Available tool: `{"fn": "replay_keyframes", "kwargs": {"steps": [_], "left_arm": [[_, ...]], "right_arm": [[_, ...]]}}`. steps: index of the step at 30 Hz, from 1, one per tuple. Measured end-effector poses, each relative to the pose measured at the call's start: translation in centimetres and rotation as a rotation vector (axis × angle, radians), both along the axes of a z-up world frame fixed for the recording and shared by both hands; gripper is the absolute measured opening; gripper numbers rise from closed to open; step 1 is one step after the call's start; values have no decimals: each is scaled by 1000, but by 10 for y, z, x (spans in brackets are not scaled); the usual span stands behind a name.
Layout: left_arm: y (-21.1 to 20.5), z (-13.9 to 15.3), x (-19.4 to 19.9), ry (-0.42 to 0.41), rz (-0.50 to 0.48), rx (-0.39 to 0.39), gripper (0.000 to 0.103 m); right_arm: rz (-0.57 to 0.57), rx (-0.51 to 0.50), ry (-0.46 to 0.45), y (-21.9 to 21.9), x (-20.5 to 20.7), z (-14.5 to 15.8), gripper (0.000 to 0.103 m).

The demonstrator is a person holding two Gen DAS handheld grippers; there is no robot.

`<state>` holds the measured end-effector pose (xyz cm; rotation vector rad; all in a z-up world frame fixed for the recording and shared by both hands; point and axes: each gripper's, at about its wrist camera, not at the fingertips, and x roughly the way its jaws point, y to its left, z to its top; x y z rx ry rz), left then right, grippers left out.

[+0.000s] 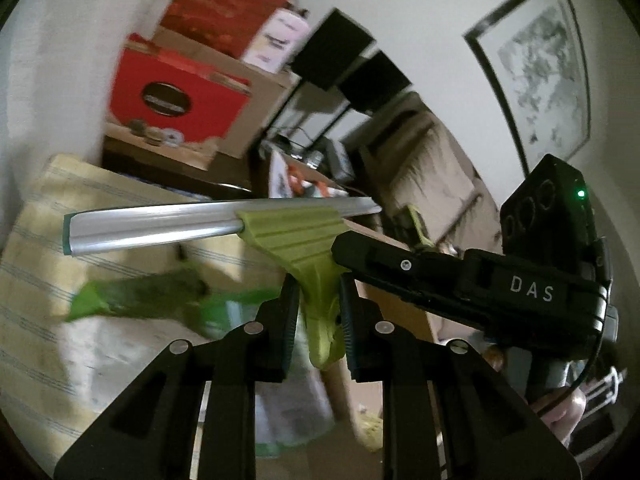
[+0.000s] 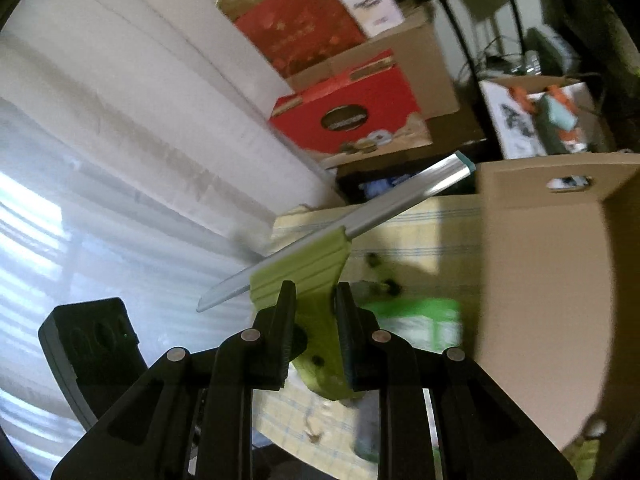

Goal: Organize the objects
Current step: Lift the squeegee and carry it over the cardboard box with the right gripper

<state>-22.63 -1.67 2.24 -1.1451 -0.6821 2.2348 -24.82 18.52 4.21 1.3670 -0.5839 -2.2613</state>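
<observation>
Currently both grippers clamp the squeegee (image 1: 288,236) handle at once: left gripper (image 1: 318,312) and right gripper (image 2: 314,312) each closed on the green grip. Blade bar runs crosswise to the jaws, above them, mid-frame. Cardboard box (image 2: 540,280) sits right, near the right gripper.

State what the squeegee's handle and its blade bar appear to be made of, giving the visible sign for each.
Squeegee handle: likely moulded plastic, matte lime green, with ribbed ridges. Blade bar: probably aluminium or a similar metal, silvery with bright streaked reflections; its end cap looks like teal rubber or plastic.
</observation>
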Motion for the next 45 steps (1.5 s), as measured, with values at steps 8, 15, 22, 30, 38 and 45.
{"fn": "replay_keyframes", "kwargs": {"steps": [8,15,22,30,38,45], "left_arm": [[78,-1,23,-24,-78,43,19],[136,-4,36,-42,-127,47,19],[170,-14,42,-67,-157,34,19],[194,-36,46,-110,-181,-8,19],[201,-59,43,-161,-183,-46,19],[205,-70,42,-202,-209,-98,17]], "right_arm": [[-39,67,20,75,35,8,19],[-94,110,31,133,57,9,19],[-123,111,21,163,65,-4,19],[-137,86,-25,184,66,-33,19],[-147,60,-75,193,59,-62,19],[-161,54,-96,200,56,-77,18]]}}
